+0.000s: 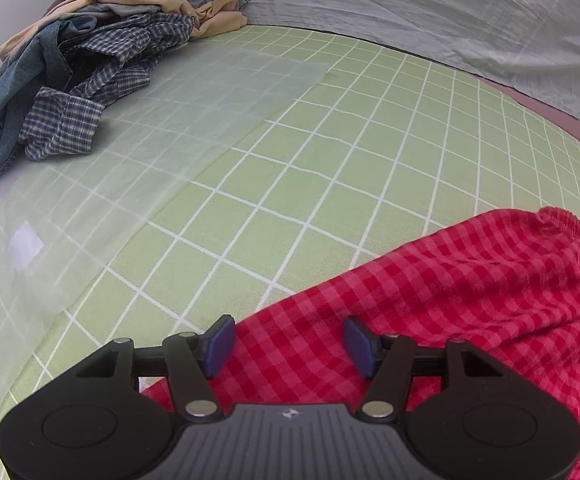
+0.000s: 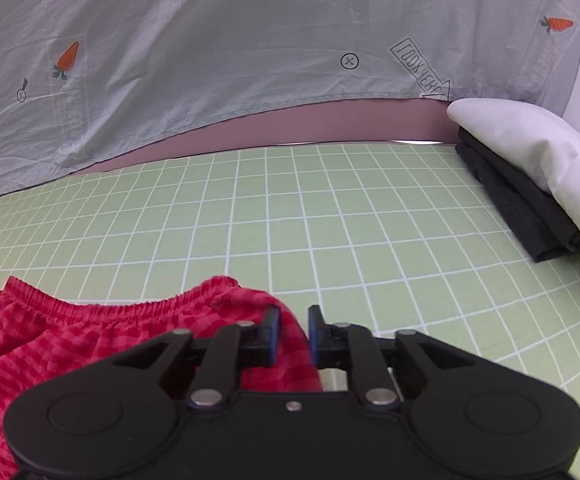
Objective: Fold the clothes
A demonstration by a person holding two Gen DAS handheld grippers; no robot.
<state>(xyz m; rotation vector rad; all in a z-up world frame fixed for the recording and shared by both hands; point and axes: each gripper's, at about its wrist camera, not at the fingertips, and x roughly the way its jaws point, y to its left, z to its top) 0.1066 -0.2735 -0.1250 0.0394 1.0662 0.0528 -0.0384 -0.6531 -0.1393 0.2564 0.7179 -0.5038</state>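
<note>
While the grey carrot-print sheet (image 2: pixel 249 40) fills the back of both my views, the green grid mat (image 2: pixel 330 220) spreads below it as my working ground, and on its near part lie the red checked shorts (image 1: pixel 450 300), elastic waistband toward the sheet. A rumpled heap of unfolded clothes (image 1: pixel 73 80) sits at the mat's far left; a folded stack (image 2: pixel 530 184), white over dark, rests at its right edge. My left gripper (image 1: pixel 290 344) hovers over the red cloth with its jaws spread wide and nothing between them. My right gripper (image 2: pixel 294 334) stands at the waistband's right end, jaws parted by a narrow gap; cloth lies just beside the left pad, and I cannot tell whether any is pinched. I judge the shorts to be the garment in hand, somewhere in their folding. A next move would need both sets of pads to take firm hold of edges. The legs and hems are cut off below my frames, so how far they are folded is hidden.
</note>
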